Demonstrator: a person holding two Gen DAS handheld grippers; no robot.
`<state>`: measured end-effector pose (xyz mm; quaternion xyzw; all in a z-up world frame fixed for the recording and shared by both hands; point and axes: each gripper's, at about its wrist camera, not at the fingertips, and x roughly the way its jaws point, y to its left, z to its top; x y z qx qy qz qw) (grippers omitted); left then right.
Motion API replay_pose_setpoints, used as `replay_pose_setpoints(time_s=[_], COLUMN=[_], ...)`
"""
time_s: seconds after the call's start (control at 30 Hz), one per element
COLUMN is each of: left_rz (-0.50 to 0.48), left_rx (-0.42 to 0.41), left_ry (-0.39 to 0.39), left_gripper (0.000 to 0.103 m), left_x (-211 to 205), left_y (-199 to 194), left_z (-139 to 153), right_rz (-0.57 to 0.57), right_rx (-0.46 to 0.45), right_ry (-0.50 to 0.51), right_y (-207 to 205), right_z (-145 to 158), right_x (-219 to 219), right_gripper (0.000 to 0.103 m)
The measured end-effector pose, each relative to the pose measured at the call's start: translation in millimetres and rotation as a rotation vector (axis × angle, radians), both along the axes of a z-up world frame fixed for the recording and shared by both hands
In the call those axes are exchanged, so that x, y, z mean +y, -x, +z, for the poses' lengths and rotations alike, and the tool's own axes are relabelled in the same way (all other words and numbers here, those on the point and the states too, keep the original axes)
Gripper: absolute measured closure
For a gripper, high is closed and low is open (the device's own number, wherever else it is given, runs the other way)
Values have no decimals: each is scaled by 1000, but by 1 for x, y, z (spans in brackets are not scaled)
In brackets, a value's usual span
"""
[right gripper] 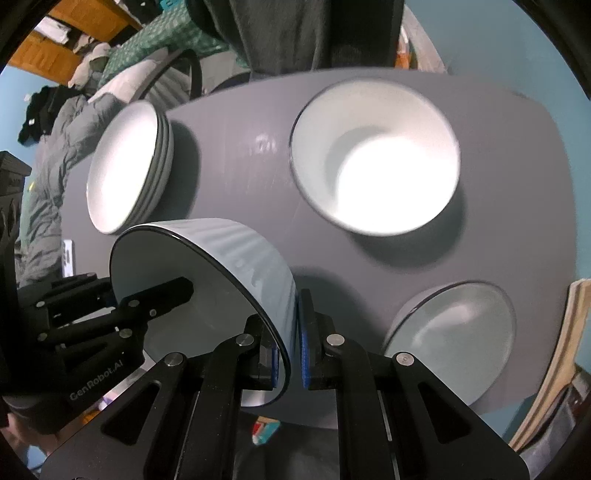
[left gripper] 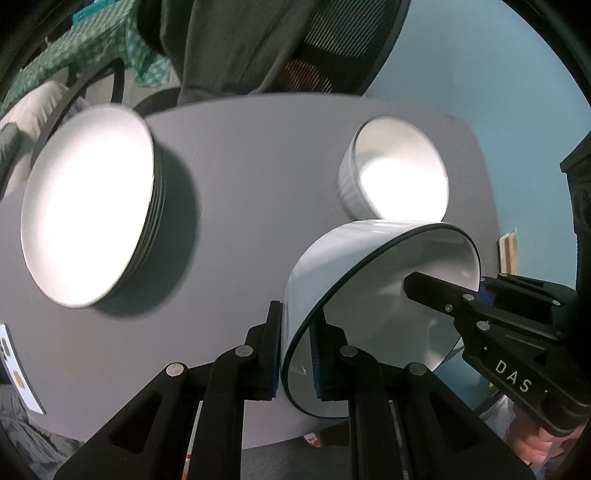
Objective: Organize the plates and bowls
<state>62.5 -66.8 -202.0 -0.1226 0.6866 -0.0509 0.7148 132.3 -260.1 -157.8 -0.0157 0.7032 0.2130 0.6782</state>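
A pale ribbed bowl with a dark rim hangs tilted above the grey counter, pinched on opposite sides of its rim. The left gripper has its jaws clamped on the wall nearest its camera — one pad outside, one inside. The right gripper bites the far side in the same way, its jaws closed on the rim; in the left view it reaches in from the right, one black finger lying inside the bowl.

On the counter, counted across both views: one stack of plates at the left, at least three rims showing; one single bowl standing alone toward the far right, white inside; and one shallow greyish dish near the right edge, seen only from the right wrist. That makes two bowls, one stack and one dish.

Bare grey surface lies between the stack and the standing bowl, with more under the held bowl toward the near edge. The dish sits close to the counter's right edge, beside a pale wooden strip. The stack stands near the left edge. Beyond the far edge hangs dark cloth, a person's by its look, with green checked fabric to the left of it.
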Motion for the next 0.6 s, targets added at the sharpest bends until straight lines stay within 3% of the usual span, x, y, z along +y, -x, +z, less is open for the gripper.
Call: replay_pose_setpoints(time_s=[0.3,0.6], left_rz=[-33,-68], left_rx=[-45,-37], left_ry=[-13,-31], left_gripper=[90,90], left_x=[-20,-51], left_y=[-50,-87], left_z=[15,1], right_rz=[-41,-71], right_rx=[-38,-43], right_ry=[-10,4], right_y=[-33,-65], right_z=[17,14], right_x=[-14,-33], right_gripper=[94,94])
